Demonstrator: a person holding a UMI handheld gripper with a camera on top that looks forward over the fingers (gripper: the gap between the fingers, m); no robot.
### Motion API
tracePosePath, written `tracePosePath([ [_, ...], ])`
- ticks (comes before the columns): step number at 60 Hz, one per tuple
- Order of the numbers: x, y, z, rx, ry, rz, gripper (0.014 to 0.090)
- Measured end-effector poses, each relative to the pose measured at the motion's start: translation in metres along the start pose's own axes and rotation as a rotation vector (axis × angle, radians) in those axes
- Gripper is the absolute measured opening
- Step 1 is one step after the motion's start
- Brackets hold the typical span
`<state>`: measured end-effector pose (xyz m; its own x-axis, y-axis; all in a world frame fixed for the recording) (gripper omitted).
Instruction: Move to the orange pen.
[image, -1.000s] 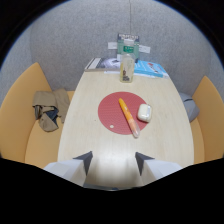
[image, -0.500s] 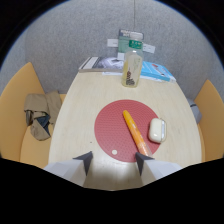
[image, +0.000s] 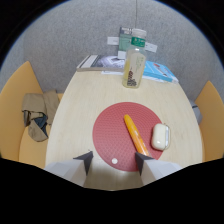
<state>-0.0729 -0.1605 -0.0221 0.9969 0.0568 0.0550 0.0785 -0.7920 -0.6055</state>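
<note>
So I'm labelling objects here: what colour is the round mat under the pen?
Red, with a fine dotted texture. The mat shows in the gripper view, just ahead of the open fingers.

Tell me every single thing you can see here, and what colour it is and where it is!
orange pen: 1, orange, lying slantwise on the red mat, its near end by the right finger
red mat: 1, red, round, on the table just ahead of the fingers
white case: 1, white, at the mat's right edge, beside the pen
small white dot: 1, white, on the mat's near edge between the fingers
bottle: 1, clear with yellowish drink and green label, upright at the table's far end
books and papers: several, grey, white and blue, behind the bottle
table: 1, pale wood
seats: 2, yellow-orange, either side of the table
clothing: 1 bundle, tan and dark, on the left seat
gripper: 1, dark fingertips, open
</note>
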Motion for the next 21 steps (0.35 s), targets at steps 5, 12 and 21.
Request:
tracePosePath([
  [5, 0.0005, -0.0001, -0.0001, 0.0, 0.0, -0.001, 0.0866],
  [12, 0.0002, -0.0002, 0.0, -0.001, -0.001, 0.0, 0.0868],
  [21, -0.0002, -0.001, 0.0009, 0.002, -0.001, 0.002, 0.0867],
])
